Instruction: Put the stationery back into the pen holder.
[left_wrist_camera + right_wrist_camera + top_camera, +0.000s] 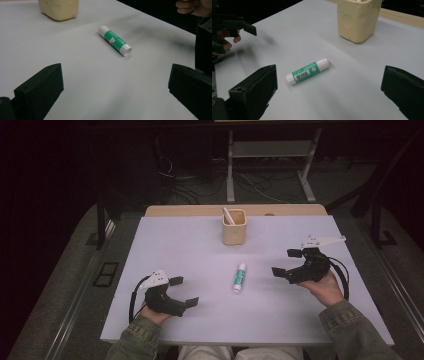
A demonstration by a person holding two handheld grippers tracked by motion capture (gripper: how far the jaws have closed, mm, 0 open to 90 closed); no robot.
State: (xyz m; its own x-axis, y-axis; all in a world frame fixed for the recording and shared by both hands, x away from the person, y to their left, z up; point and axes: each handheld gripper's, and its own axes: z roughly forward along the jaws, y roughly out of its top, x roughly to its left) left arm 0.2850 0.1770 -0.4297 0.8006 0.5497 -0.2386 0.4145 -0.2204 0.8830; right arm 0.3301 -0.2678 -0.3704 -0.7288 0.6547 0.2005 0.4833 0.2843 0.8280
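Green-and-white, the glue stick [240,277] lies on its side on the pale worktop [190,250], between the two grippers and touching neither. The left gripper [183,291] rests near the front edge with its fingers spread wide and empty; the right gripper [285,262] likewise has its fingers apart around nothing. Behind stands a cream holder [234,226], its top cut off in both gripper views; a white stick-like item [228,215] inside is too small to identify.
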